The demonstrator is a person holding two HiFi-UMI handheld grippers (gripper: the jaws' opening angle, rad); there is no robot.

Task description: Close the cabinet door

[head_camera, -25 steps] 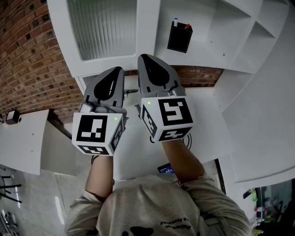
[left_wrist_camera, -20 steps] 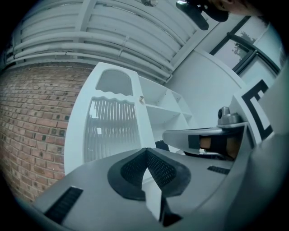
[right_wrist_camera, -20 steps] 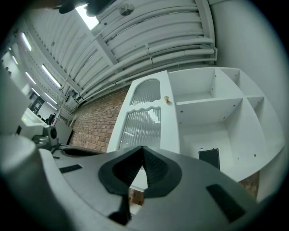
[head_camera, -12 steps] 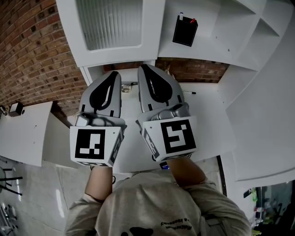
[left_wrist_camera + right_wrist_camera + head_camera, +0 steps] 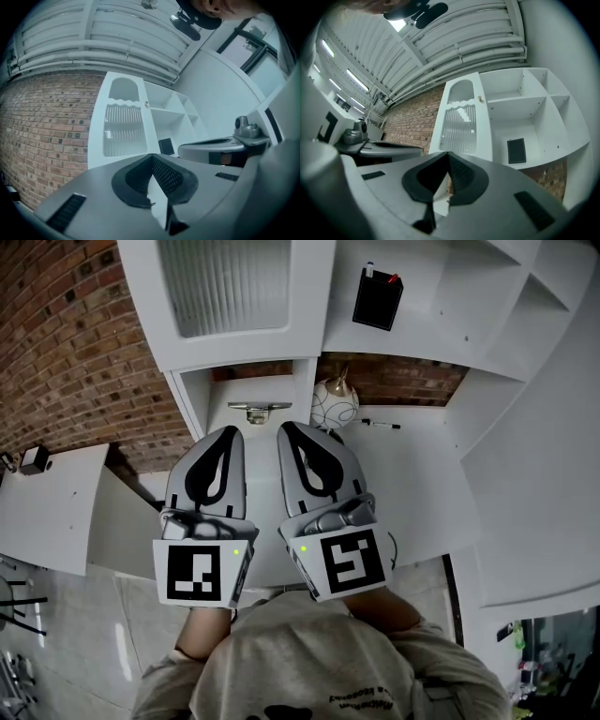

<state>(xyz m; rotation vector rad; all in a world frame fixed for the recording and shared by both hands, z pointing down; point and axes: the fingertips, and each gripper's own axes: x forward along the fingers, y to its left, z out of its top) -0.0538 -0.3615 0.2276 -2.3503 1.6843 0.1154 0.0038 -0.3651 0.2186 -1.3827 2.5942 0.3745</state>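
Both left gripper (image 5: 228, 431) and right gripper (image 5: 289, 427) empty; cabinet door (image 5: 234, 296) top off-frame.

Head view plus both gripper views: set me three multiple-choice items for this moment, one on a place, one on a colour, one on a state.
1. Where does the black pen holder stand?
A. on the desk
B. in an open shelf compartment right of the cabinet door
C. on the floor

2. What colour is the cabinet door's frame?
A. white
B. black
C. brick red

3. How is the right claw?
A. wide open
B. shut on a pen
C. shut, nothing in it

Answers:
1 B: the head view shows it on the shelf beside the door.
2 A: the frame is white in all three views.
3 C: the right gripper view shows its jaws together with nothing between them.
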